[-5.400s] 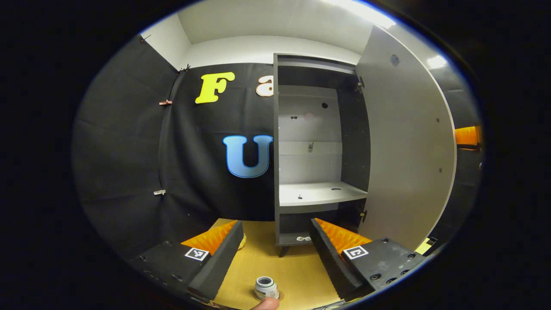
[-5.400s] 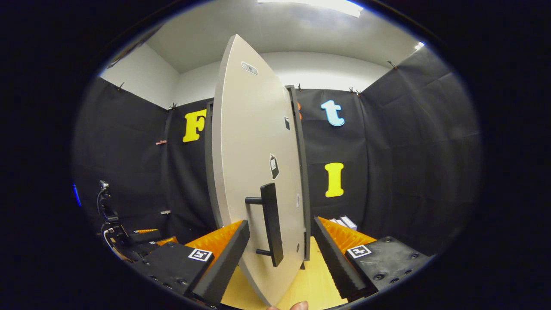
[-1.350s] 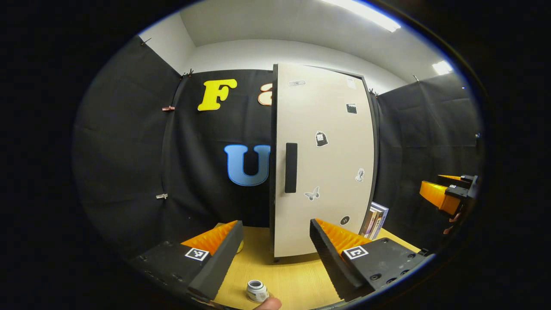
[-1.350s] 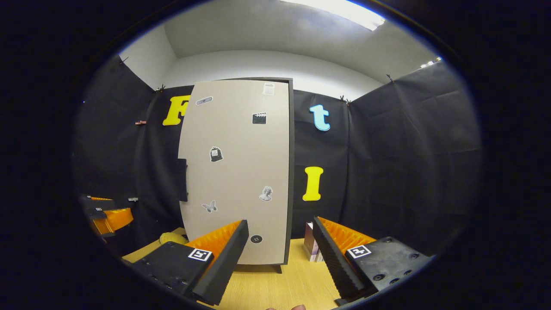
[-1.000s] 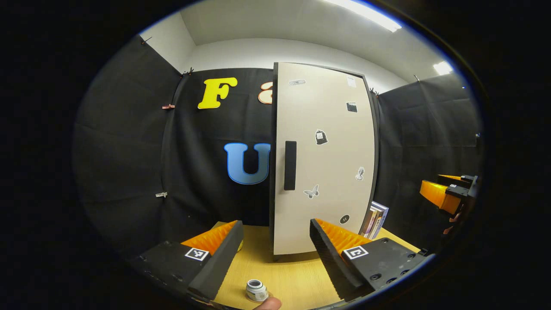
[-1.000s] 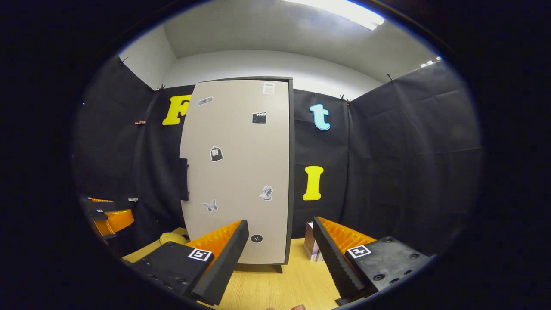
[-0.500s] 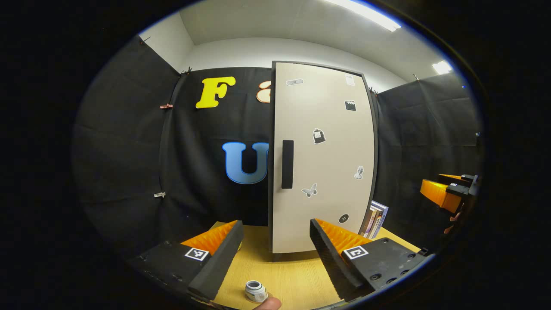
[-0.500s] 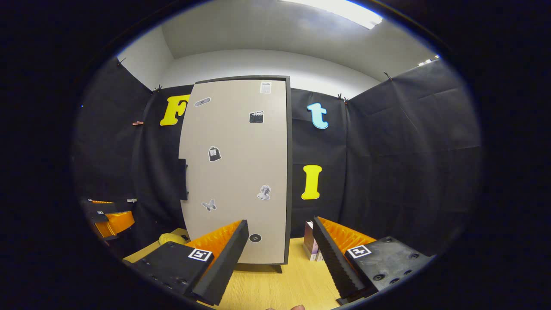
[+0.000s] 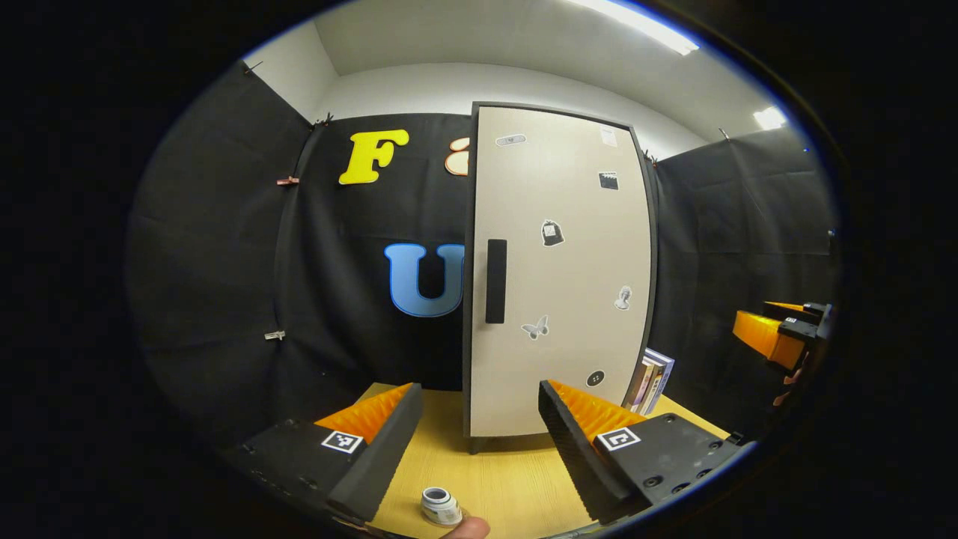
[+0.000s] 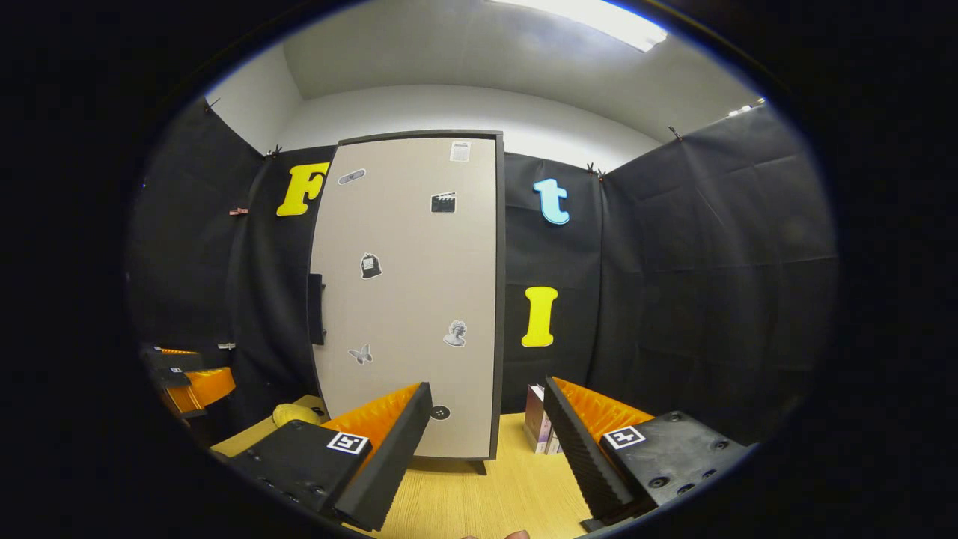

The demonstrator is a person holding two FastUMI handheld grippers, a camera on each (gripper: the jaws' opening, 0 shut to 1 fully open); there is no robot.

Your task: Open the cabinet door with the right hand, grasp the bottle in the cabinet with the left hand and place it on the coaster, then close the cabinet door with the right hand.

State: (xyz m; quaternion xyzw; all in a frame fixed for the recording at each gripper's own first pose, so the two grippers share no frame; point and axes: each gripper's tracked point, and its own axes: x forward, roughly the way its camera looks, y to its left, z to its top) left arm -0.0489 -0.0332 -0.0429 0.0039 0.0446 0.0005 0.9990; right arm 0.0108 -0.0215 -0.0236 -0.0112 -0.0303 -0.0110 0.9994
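The cabinet door (image 9: 569, 224) is beige with small stickers and a dark handle (image 9: 495, 281), and it lies flush in its frame. In the right gripper view the door (image 10: 408, 247) stands ahead, its handle (image 10: 315, 308) on the left edge. A small bottle (image 9: 440, 507) with a white open neck stands on the wooden table, low between my left gripper's fingers; I cannot make out a coaster under it. My left gripper (image 9: 480, 393) is open and holds nothing. My right gripper (image 10: 488, 388) is open too, well back from the door.
Books (image 9: 650, 380) stand right of the cabinet, seen also as books (image 10: 537, 428) in the right gripper view. A yellow lump (image 10: 296, 413) lies on the table (image 10: 464, 494) at the left. The other gripper (image 9: 778, 337) hovers far right; a fingertip (image 9: 464, 528) shows at the bottom.
Over the last five seconds the door swung from wide open to shut and my right gripper left the handle. In the last second both views have only drifted slightly.
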